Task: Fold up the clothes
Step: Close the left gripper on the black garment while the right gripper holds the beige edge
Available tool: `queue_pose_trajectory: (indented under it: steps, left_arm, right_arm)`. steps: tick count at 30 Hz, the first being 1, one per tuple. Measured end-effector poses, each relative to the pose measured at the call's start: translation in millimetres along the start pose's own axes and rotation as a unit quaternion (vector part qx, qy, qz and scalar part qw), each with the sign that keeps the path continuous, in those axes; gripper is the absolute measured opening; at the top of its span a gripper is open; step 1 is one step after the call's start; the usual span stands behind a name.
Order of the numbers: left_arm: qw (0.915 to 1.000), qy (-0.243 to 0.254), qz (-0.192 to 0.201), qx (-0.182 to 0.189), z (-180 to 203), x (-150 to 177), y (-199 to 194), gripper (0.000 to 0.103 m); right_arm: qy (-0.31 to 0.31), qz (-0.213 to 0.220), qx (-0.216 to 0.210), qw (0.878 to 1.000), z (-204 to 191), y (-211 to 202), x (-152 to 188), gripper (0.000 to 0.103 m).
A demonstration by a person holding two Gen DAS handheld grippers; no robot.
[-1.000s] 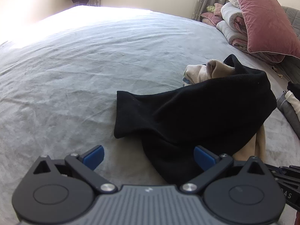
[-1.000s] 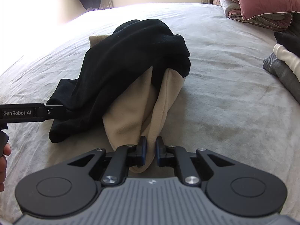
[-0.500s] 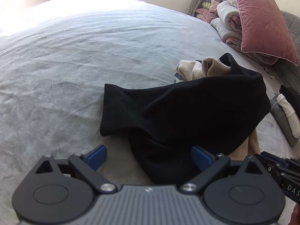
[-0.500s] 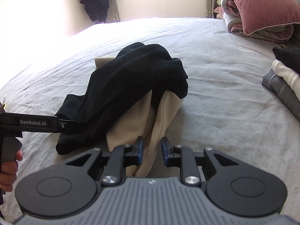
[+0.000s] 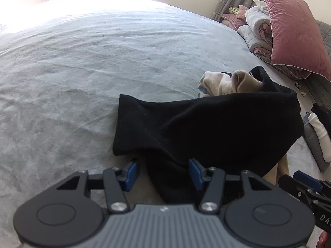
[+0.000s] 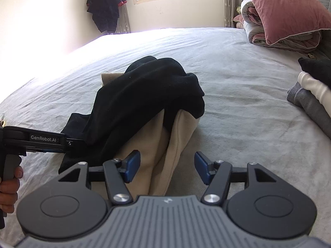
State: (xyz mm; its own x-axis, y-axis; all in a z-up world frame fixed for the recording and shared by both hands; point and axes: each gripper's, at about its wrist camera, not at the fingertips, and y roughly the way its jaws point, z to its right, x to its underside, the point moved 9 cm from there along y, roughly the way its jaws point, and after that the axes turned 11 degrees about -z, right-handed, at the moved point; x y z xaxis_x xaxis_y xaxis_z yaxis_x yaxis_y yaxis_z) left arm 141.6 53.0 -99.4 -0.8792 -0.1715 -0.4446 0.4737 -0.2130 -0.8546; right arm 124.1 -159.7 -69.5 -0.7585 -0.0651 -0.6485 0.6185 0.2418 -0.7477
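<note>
A black garment point(image 5: 206, 124) lies crumpled over a beige garment point(image 5: 244, 80) on the grey bed point(image 5: 82, 72). My left gripper point(image 5: 163, 173) is open, its blue pads on either side of the black garment's near fold. In the right wrist view the black garment point(image 6: 144, 95) drapes over the beige garment point(image 6: 165, 144), whose near end lies between the spread fingers of my open right gripper point(image 6: 168, 167). The left gripper point(image 6: 68, 143) reaches in from the left at the black cloth's edge, held by a hand point(image 6: 9, 188).
Folded clothes point(image 6: 310, 95) are stacked at the bed's right edge. A pink pillow point(image 6: 285, 8) rests on rolled quilts point(image 5: 258, 31) at the head end. A dark jacket point(image 6: 107, 6) hangs by the window. Bare sheet spreads to the left and far side.
My right gripper, shut on the beige garment's end a second ago, has opened wide and let it go. The left gripper's fingers have narrowed around the black fold while moving closer to it.
</note>
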Motion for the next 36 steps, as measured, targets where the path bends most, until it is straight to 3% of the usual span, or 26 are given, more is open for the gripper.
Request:
queue_pose_trajectory:
  steps: [4,6,12,17,20,21,22,23,25,33,36]
  left_arm:
    - [0.9997,-0.020,-0.005,0.015,-7.6,-0.7,-1.7,0.027]
    - [0.9993,-0.028,-0.008,0.024,-9.3,-0.4,-3.4,0.022]
    - [0.9974,-0.052,-0.015,0.047,-14.5,-0.1,-8.7,0.020]
    - [0.9961,-0.063,-0.022,0.058,-19.4,2.0,-12.4,0.020]
    - [0.9962,-0.058,-0.026,0.059,-20.8,3.5,-15.2,0.028]
    - [0.9963,-0.057,-0.026,0.058,-21.6,4.0,-16.1,0.034]
    - [0.9964,-0.057,-0.026,0.056,-22.7,4.4,-16.7,0.039]
    - [0.9965,-0.057,-0.027,0.055,-23.3,4.6,-16.8,0.041]
    - [0.9965,-0.057,-0.030,0.053,-24.7,4.7,-16.2,0.047]
    - [0.9971,-0.050,-0.029,0.049,-17.2,4.0,-13.5,0.059]
    - [0.9973,-0.047,-0.028,0.050,-10.9,2.0,-11.5,0.061]
  right_arm:
    - [0.010,-0.008,-0.023,1.000,-13.7,-6.2,-7.3,0.066]
    - [0.018,-0.013,-0.043,0.999,-24.6,-7.9,-15.0,0.066]
    - [0.032,-0.026,-0.108,0.993,-67.2,4.0,-40.9,0.066]
    - [0.059,-0.062,-0.109,0.990,-80.7,39.9,-41.6,0.066]
    - [0.081,-0.065,-0.105,0.989,-80.2,53.9,-44.7,0.065]
    - [0.089,-0.065,-0.103,0.989,-79.4,56.7,-47.3,0.054]
    - [0.094,-0.064,-0.099,0.989,-78.0,57.7,-50.6,0.027]
    - [0.100,-0.061,-0.096,0.989,-75.4,56.4,-54.4,0.013]
    - [0.109,-0.052,-0.092,0.988,-70.3,52.5,-62.2,0.004]
    - [0.085,0.038,-0.079,0.992,-52.7,-18.4,-100.6,0.001]
    - [0.063,0.039,-0.063,0.995,-51.3,-29.3,-99.2,0.014]
